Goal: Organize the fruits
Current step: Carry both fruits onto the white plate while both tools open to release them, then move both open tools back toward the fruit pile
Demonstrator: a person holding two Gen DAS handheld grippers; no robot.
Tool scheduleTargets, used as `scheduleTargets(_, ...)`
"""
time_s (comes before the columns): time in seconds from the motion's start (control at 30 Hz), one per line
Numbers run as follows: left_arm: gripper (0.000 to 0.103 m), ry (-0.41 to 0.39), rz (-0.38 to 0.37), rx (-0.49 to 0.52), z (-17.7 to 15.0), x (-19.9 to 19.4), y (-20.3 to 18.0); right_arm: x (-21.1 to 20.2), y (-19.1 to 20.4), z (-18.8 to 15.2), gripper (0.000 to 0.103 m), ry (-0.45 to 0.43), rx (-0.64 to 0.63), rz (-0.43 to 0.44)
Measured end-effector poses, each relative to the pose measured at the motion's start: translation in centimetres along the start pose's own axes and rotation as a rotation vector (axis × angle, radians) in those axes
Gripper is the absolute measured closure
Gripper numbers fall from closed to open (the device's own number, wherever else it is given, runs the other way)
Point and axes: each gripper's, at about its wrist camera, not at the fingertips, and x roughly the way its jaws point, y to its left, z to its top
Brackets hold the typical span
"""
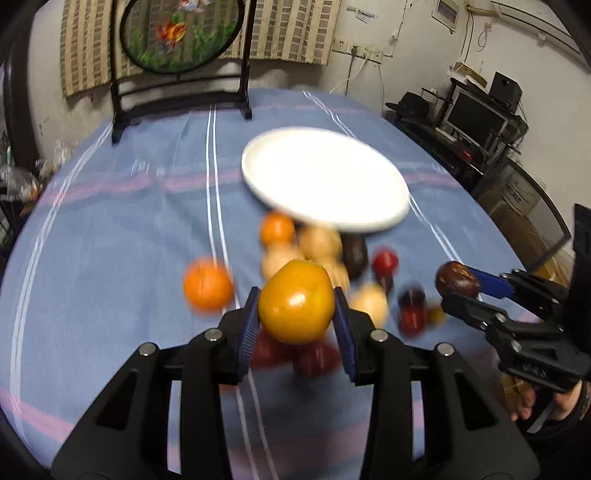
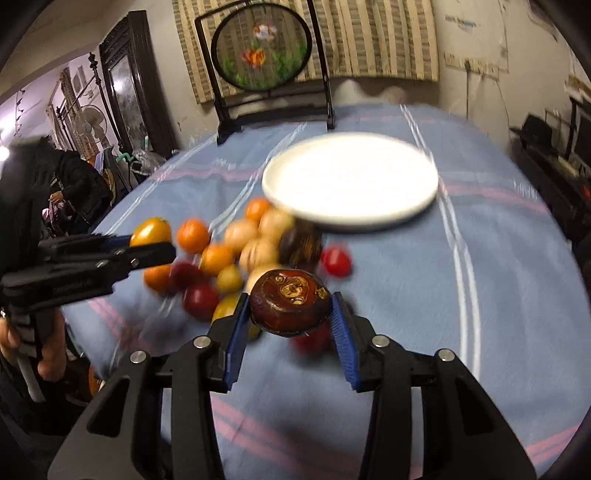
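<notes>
Left gripper [image 1: 297, 308] clamps a round yellow-orange fruit [image 1: 295, 301]; right gripper [image 2: 290, 308] pinches a dark brown flattened fruit [image 2: 290, 302]. Both hang above the blurred fruit pile [image 2: 236, 258], short of the white round plate [image 2: 351, 181]. Smooth skins could probably slip free.

No legible text, brand, number or sign in either view.

- Dark brown, flattened round fruit [image 2: 290, 302] with a glossy skin: pale tan scar-like markings on its top face, not letters.
- White paper notices on the pale plaster wall [image 1: 364, 16]: print too small and blurred to read.
- White box-shaped appliance high on the wall [image 1: 447, 16]: markings unreadable.
</notes>
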Motion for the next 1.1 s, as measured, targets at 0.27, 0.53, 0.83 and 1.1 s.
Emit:
scheduleTargets(0.27, 0.064, 0.147, 0.017, -0.025, 14.5, 14.4, 0.6, 12.2, -8.4, 12.6, 0.059, 0.112, 0.091, -0.063)
scheduleTargets(0.53, 0.057, 0.281, 0.017, -0.108, 18.3, 23.3, 1.0, 21.4, -12.6, 15.6, 0.059, 0.249, 0.104, -0.121)
scheduleTargets(0.83, 0.023, 0.027, 0.016, -0.066, 17.8, 10.3, 2.4, 11.9, -10.1, 15.4, 0.038, 0.108, 0.043, -0.094)
scheduleTargets(1.1, 0.012, -0.088, 0.185, -0.071, 4.1, 0.3, 4.4, 3.6, -4.2, 3.7, 0.001, 0.059, 0.046, -0.052)
